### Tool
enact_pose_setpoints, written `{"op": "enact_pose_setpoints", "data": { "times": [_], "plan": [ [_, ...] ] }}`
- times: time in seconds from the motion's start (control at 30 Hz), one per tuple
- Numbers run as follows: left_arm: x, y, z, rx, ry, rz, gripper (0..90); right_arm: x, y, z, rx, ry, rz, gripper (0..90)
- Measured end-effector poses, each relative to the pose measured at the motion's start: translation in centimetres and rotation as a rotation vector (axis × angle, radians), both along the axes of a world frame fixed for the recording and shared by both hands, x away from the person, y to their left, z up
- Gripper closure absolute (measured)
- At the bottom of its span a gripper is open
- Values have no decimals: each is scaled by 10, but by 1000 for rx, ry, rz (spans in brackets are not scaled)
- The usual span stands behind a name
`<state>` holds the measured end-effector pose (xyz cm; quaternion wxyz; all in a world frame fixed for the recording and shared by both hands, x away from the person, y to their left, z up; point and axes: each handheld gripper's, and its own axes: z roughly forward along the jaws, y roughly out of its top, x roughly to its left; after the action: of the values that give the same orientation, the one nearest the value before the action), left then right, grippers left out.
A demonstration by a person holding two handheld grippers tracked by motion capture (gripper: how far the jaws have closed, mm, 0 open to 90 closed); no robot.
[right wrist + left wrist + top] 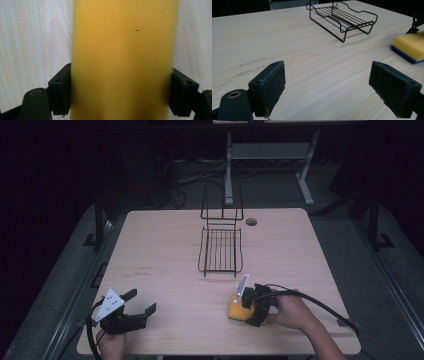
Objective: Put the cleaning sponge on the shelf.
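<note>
Right gripper view: right gripper [121, 92] apparently clamps sponge [122, 55] by both sides; lift squarely. Left gripper [327, 90] gapes idle.

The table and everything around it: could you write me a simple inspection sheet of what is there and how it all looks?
Surface: pale wooden table, with faint scuff marks near the left side and a round hole at the far edge.
Job's things: yellow sponge with a blue underside, lying flat near the front right; black wire rack mid-table, nothing in it.
Clutter: nothing seen.
Grippers: right gripper has its jaws against both sides of the sponge; left gripper has its jaws wide apart, holding nothing, above the front left.
Cables: one black cable trails from the right gripper, another from the left.
Surroundings: dark room; grey metal stand and loose wires on the floor behind.
</note>
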<state>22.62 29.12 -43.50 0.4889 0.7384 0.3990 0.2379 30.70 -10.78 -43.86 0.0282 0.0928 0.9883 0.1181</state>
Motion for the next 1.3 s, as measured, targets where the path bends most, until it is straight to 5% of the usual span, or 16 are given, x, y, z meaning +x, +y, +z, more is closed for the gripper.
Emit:
{"op": "enact_pose_setpoints", "data": {
  "times": [0.8,1.3],
  "plan": [
    [2,2,-1,-30,3,7,130,39,42,47,26,-74,77,218],
    [4,4,-2,-32,8,4,129,74,53,54,66,-61,40,217]
  ]
}}
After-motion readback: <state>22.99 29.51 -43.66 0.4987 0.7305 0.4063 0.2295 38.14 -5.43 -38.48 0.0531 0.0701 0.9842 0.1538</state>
